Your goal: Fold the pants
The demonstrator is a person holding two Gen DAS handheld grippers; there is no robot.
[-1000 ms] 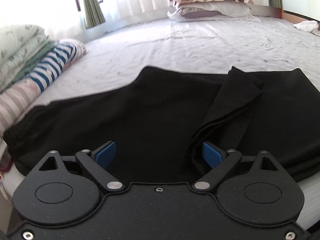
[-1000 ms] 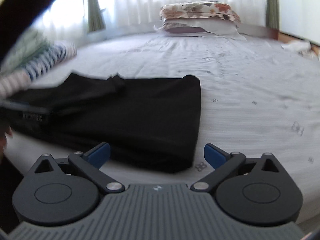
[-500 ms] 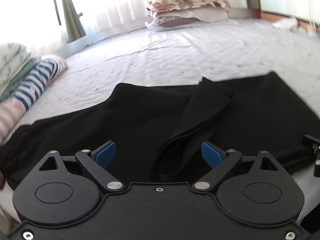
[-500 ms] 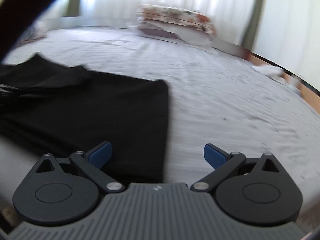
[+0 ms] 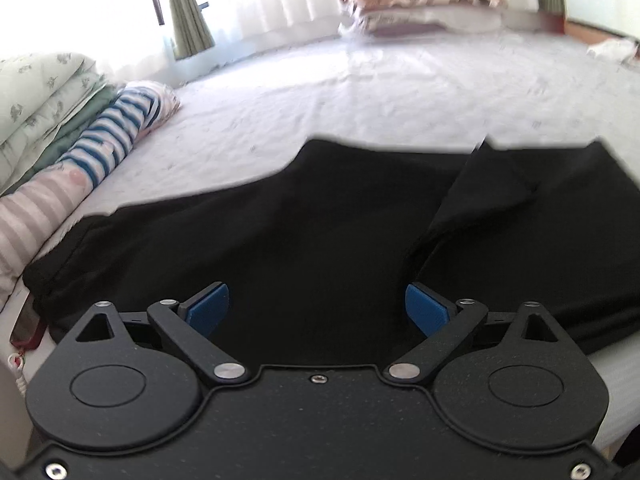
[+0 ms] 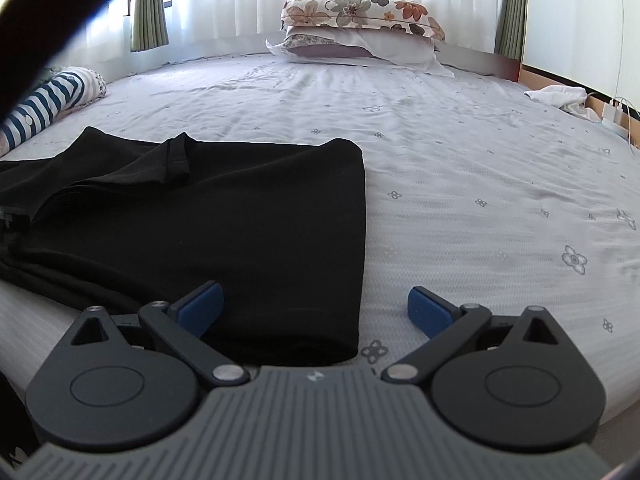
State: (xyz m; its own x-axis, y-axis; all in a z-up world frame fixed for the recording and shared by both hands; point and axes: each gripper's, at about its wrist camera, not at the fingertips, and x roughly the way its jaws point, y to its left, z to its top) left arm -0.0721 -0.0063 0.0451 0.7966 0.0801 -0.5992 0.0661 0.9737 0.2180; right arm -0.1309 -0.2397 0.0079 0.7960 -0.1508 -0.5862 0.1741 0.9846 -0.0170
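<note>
The right claw (image 6: 316,308) has swung back over the pants (image 6: 224,232) hem; both claws gape released.

Your light comes from the curtained windows (image 6: 236,0) at the far end, blown out to white glare. Your left view is smeared with motion blur; your right is sharp. Straight lines bow at the edges, and the black pants (image 6: 224,220) show little detail.
</note>
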